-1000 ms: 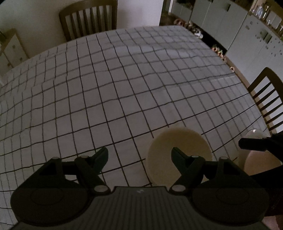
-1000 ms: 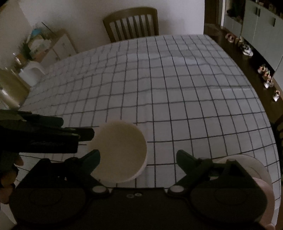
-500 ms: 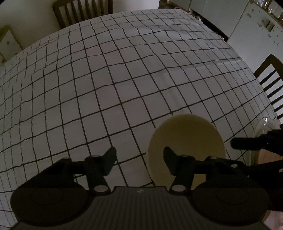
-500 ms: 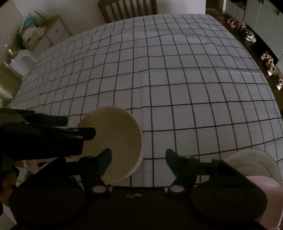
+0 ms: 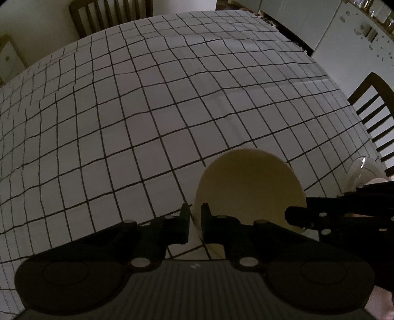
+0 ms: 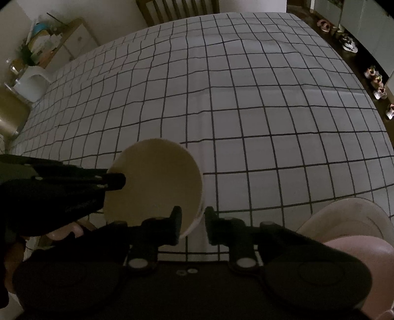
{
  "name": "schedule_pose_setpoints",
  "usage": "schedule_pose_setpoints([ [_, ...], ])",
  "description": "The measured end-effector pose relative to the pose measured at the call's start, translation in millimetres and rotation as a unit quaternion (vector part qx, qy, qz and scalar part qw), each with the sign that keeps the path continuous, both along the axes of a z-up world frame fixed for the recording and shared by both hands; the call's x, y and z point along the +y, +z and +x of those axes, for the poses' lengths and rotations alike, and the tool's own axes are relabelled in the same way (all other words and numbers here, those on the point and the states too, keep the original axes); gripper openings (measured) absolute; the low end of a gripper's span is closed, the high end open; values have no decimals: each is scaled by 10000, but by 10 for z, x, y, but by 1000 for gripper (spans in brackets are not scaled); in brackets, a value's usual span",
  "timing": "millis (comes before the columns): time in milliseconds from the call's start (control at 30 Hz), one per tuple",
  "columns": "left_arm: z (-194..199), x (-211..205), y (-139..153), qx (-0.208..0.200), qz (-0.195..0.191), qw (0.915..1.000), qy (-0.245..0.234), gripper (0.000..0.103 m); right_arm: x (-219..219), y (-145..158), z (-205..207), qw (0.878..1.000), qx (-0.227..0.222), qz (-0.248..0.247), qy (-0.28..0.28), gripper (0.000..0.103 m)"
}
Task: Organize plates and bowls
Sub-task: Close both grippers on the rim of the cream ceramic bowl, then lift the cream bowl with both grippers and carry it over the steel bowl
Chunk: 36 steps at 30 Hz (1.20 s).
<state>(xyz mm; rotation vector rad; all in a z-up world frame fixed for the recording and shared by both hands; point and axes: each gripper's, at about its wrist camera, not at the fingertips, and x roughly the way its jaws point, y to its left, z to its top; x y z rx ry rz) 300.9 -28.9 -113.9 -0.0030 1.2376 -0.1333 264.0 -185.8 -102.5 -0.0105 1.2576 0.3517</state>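
A cream bowl (image 5: pixel 248 187) stands on the checked tablecloth (image 5: pixel 147 110) near the front edge. My left gripper (image 5: pixel 194 209) is shut on the bowl's left rim, one finger inside and one outside. In the right wrist view the same cream bowl (image 6: pixel 155 182) sits left of centre, and my right gripper (image 6: pixel 193 213) straddles its right rim. Its jaws are closing, with the bowl's wall between the pads and touching them. Each gripper shows in the other's view, reaching in from the side.
A white plate (image 6: pixel 357 216) with a pink bowl (image 6: pixel 364 253) on it sits at the table's near right corner. Wooden chairs stand at the far end (image 5: pixel 110 14) and the right side (image 5: pixel 374 108). Shoes (image 6: pixel 349 44) line the floor by the cabinets.
Both grippers came down onto the bowl and went from wide open to closed over its rim, left on the left side, right on the right side. The bowl stayed in place.
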Motion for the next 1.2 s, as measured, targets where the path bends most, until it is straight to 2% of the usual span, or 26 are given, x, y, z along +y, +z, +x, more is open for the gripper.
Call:
schedule_pose_setpoints([
  [133, -26, -10, 5, 9, 15, 10000, -11, 5, -27, 14, -18, 10000, -31, -4, -59, 12],
  [600, -185, 13, 209, -150, 48, 9999, 31, 5, -62, 168, -118, 9996, -185, 110, -194, 10],
  [1200, -679, 48, 944, -579, 44, 9983, -28, 6, -89, 801, -508, 9971, -661, 365, -117, 10],
])
